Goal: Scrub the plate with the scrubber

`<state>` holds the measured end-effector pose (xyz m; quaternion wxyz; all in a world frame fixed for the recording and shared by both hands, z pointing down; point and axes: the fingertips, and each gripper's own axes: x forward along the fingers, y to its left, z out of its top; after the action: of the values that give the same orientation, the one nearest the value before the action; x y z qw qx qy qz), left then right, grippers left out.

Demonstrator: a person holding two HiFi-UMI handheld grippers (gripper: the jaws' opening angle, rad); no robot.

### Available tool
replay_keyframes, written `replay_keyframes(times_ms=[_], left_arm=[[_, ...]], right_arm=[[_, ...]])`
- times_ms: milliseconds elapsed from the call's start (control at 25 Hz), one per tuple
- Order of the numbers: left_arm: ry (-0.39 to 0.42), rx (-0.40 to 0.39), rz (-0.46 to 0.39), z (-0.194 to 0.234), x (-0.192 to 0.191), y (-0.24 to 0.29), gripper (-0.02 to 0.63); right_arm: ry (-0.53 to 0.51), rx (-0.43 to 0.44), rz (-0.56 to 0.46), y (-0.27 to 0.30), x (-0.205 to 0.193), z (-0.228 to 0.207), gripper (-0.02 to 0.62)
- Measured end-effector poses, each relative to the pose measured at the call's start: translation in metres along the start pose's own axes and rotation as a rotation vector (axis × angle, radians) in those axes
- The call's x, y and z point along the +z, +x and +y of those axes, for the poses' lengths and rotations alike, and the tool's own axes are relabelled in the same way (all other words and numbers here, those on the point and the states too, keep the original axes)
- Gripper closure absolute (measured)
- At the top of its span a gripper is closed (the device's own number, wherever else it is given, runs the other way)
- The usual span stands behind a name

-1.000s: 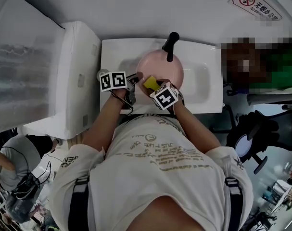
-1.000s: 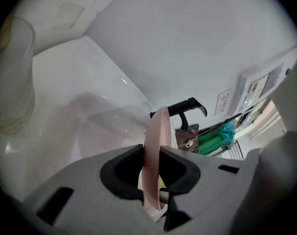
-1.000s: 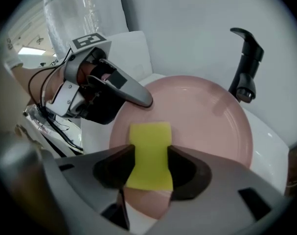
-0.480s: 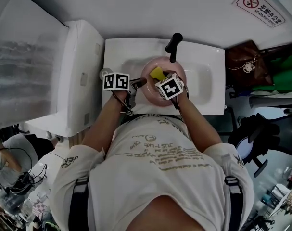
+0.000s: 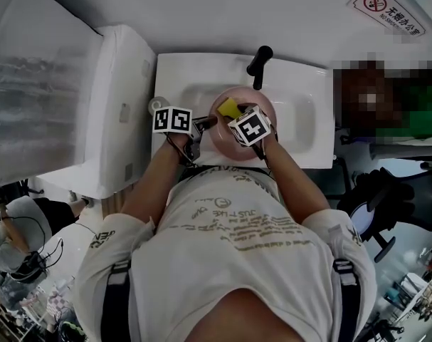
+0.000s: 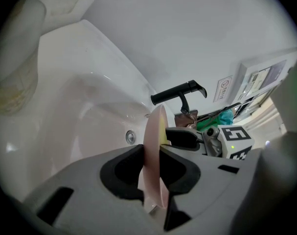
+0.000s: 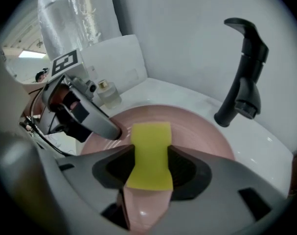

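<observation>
- The plate [image 7: 197, 126] is pink and round. It is held over the basin of a white sink [image 5: 301, 112], close to the foot of a black faucet [image 7: 243, 72].
- The sink is set against a plain white wall. A red-and-white no-smoking sign [image 5: 386, 6] is fixed to the wall at the far right of the head view.
- A tall white unit [image 5: 123, 112] stands just beside the sink on its left. 1 small clear bottle [image 7: 106, 93] sits at the sink's left back corner.
- The person leans over the sink with both forearms reaching forward, 1 gripper in each hand.
- The left gripper [image 6: 153, 160] has its 2 jaws closed to a narrow gap and clamped on the plate's rim. In its own view the plate shows edge-on, running upright between the dark pads.
- The right gripper [image 7: 148, 165] has its 2 jaws clamped on the scrubber [image 7: 149, 153], a yellow rectangular sponge that fills the space between the pads.
- The scrubber's front end sticks out past the jaws and lies flat on the plate's pink face, near the left gripper's tip.
</observation>
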<state>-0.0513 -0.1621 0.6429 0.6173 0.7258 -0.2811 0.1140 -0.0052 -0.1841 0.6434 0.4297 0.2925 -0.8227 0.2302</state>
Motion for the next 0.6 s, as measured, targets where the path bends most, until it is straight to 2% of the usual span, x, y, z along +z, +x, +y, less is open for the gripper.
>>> replay_keyframes(times_ms=[280,480,600], left_arm=[[-0.031,-0.005,-0.023,0.003,0.000,-0.002,0.529],[-0.019,-0.004,-0.024,0.002,0.001,-0.003,0.529],[-0.008,-0.019,-0.014,-0.002,0.000,-0.004,0.529]], right_arm=[[-0.034,0.111,0.040,-0.007,-0.028,0.036,0.379],[-0.129,0.173,0.101,-0.013,-0.054,0.055,0.379],[-0.138,0.187,0.103,-0.016,-0.057,0.054,0.379]])
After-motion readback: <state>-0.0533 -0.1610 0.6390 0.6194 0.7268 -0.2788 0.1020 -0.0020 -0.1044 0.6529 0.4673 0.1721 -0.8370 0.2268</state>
